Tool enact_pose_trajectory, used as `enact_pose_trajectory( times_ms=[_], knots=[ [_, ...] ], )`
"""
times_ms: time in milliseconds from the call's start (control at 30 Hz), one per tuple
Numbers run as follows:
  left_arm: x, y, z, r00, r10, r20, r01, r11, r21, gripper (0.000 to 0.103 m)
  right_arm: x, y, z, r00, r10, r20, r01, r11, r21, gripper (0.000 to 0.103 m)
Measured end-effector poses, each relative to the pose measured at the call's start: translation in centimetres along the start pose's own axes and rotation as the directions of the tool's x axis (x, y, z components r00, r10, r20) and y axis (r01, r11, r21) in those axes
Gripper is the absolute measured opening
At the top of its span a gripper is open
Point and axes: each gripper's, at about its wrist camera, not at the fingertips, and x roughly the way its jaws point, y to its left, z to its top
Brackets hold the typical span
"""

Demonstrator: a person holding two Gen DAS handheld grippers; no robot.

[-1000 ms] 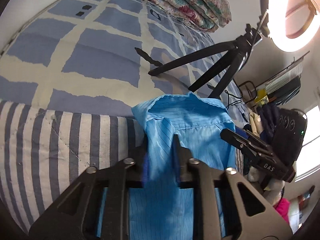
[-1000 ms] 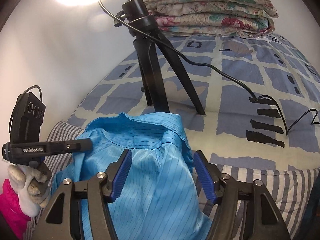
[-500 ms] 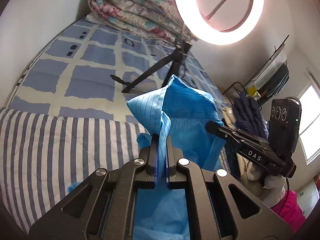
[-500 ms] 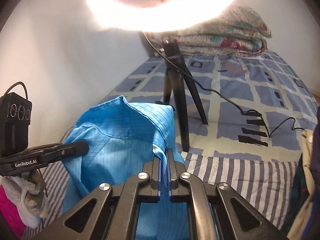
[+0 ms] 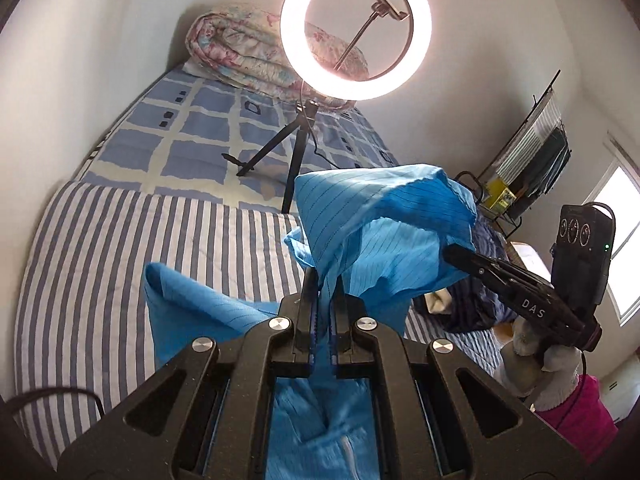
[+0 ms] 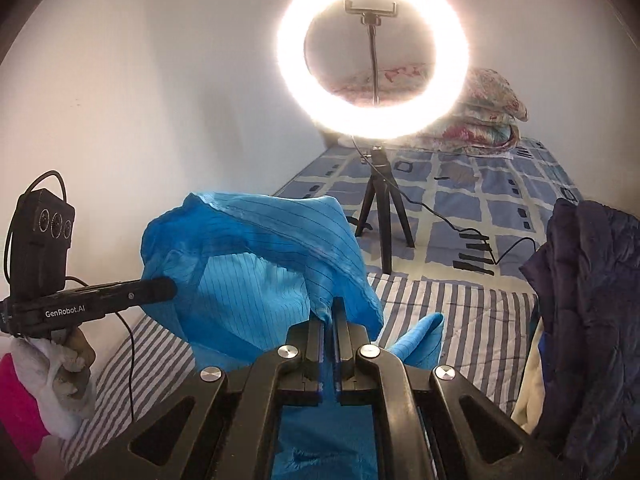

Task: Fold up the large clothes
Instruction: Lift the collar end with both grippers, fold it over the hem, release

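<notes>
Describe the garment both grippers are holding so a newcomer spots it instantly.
Start at the bed with the striped cover, in front of the ring light. Above it hangs a bright blue shirt with thin dark pinstripes, pinched by both grippers. Unlike the dark navy clothes piled beside it, it is light, glossy blue.

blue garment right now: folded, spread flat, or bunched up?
Bunched, not folded. The blue garment hangs crumpled above the striped sheet, pinched by the left gripper and the right gripper; no neat fold shows.
</notes>
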Motion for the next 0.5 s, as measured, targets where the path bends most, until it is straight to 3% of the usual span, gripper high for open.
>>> enact_pose_trajectory(
  times_ms=[200,500],
  knots=[
    [-4.7,-2.4,-4.5,1.0,0.0,0.002,0.0,1.0,0.014,0.002,-5.4,2.2,-3.3,1.0,0.022,0.011,-0.022,1.0,-0.015,0.0],
    [-8.5,-5.3,-13.1,0.998,-0.006,-0.059,0.009,0.999,0.044,0.002,-11.0,5.3,-10.4,0.999,0.041,-0.002,-0.041,0.999,0.004,0.0]
  ],
)
